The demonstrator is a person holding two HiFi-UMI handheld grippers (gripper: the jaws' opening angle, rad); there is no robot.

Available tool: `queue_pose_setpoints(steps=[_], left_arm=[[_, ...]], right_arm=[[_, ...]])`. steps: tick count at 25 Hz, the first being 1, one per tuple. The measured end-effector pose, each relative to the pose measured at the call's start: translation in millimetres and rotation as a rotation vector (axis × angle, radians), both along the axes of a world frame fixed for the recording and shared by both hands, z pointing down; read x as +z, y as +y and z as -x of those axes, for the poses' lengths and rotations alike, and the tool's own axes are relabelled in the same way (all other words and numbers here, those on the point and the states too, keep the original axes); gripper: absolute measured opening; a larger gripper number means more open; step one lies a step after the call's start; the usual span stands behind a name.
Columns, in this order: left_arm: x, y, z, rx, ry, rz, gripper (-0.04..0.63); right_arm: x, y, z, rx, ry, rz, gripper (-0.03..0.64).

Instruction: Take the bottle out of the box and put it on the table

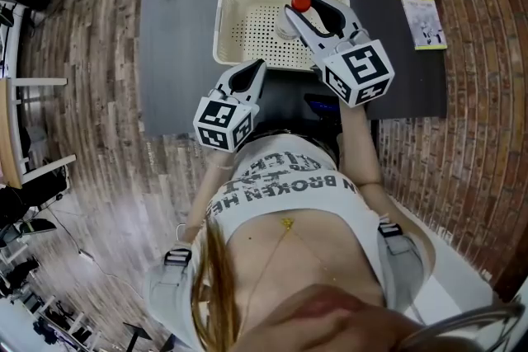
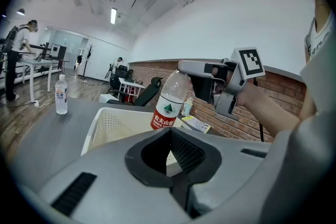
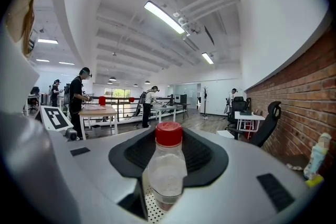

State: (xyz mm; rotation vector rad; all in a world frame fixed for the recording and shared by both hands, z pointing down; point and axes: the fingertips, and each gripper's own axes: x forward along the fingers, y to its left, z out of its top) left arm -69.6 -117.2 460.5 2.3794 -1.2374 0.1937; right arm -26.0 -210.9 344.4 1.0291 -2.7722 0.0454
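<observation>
Red cap (image 3: 168, 134) pokes up between right gripper (image 3: 168, 162) jaws, clamped on clear bottle (image 3: 166, 178). Bottle hangs over cream box (image 1: 224, 21), upper centre of head view. Left gripper (image 2: 170, 152) jaws apart, nothing in them. Looks like lift-out step. Next needs sideways carry to bare dark table (image 1: 181, 53), then upright set-down and release.

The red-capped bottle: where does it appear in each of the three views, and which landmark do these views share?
Head view: the red-capped bottle is at top centre, over the cream basket.
Left gripper view: the bottle is near the centre, upright, with its red label showing and its cap hidden.
Right gripper view: the bottle is at low centre, cap up.
Shared landmark: the cream basket, also at lower left and as a perforated patch below the bottle.
</observation>
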Motion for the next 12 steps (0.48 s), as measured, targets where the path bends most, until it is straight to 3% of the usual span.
queue_pose_setpoints(steps=[12], left_arm=[[0.7, 3.8, -7.1, 0.015, -0.003, 0.004, 0.003]], right_arm=[[1.0, 1.3, -6.2, -0.002, -0.001, 0.011, 0.153]])
